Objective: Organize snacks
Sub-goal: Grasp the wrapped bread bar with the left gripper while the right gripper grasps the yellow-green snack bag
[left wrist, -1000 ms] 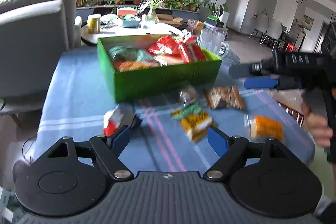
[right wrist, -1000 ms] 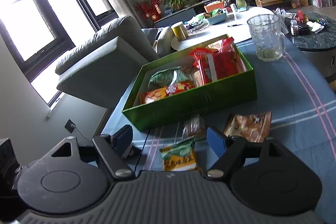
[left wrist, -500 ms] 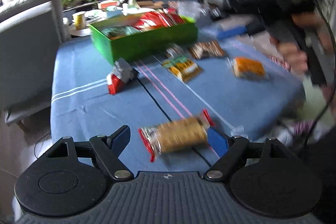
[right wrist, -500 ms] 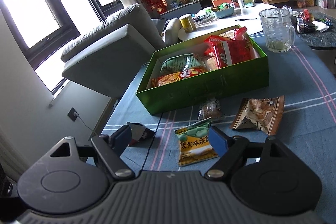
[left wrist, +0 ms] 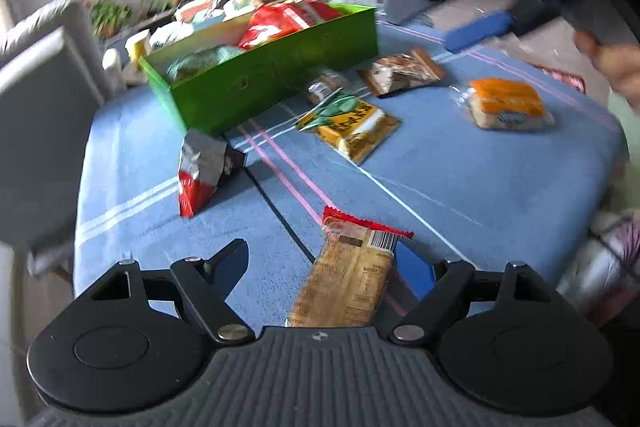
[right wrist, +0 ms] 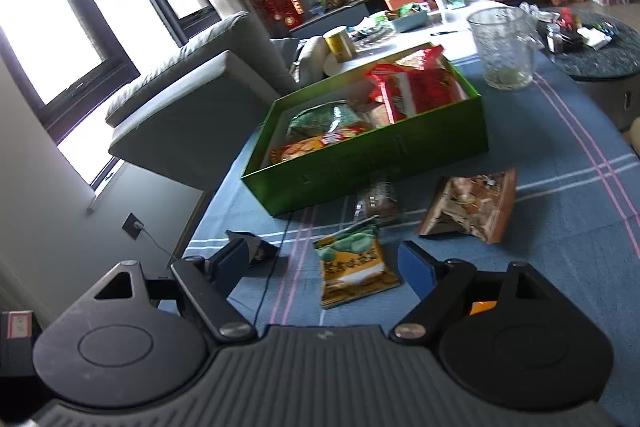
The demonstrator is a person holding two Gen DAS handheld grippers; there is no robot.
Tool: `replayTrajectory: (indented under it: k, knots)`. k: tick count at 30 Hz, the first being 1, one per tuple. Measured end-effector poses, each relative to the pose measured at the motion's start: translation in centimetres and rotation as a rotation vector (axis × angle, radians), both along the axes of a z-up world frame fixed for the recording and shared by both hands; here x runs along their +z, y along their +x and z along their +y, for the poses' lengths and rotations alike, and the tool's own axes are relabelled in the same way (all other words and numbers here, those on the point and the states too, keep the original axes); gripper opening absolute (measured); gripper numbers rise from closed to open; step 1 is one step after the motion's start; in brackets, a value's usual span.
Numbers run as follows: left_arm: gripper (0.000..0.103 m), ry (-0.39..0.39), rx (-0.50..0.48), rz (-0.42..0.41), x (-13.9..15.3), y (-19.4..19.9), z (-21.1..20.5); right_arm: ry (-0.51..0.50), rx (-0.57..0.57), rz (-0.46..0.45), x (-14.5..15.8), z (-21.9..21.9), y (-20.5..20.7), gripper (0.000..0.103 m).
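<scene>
- Green box (right wrist: 372, 163) sits on table w/ blue cloth (left wrist: 460, 183); already holds red packs and a green one.
- Left hand-held gripper (left wrist: 320, 267): jaws wide, released. Cracker pack w/ red ends (left wrist: 348, 279) lies between them, close to the right pad; left pad clear of it. Can't tell if right pad touches.
- Right hand-held gripper (right wrist: 324, 267): jaws apart, nothing clamped; yellow-green snack bag (right wrist: 352, 267) lies on the cloth between the fingers, in front of the box.
- Brown snack pack (right wrist: 472, 205) in front of box, toward its right end.
- Red-silver bag (left wrist: 202, 171) just off box's near-left corner.
- Orange pack (left wrist: 506, 103) well right of box.
- Glass jug (right wrist: 504, 47) behind box's right end.
</scene>
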State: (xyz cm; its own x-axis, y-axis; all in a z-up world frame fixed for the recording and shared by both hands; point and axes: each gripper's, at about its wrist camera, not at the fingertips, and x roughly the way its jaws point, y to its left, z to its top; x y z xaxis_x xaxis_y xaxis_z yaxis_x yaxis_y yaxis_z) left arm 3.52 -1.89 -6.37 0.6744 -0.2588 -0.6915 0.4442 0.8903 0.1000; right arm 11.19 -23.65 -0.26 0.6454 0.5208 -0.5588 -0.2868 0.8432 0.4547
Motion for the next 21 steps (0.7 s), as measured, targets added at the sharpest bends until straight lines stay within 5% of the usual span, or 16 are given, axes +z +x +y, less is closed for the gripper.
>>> replayTrajectory:
  k: [6,15,21]
  knots:
    - [0.079,-0.042,0.056,0.042,-0.1,-0.7,1.0,-0.036,0.035,0.030,-1.4,1.2,1.0,0.068]
    - [0.076,-0.094,0.063,0.072,-1.3,-0.5,0.8,-0.269,0.077,0.037,-4.8,6.6,3.2,0.068]
    - [0.054,-0.131,0.099,0.066,-1.0,0.1,1.1,-0.332,0.075,0.043,-5.9,8.0,4.5,0.070]
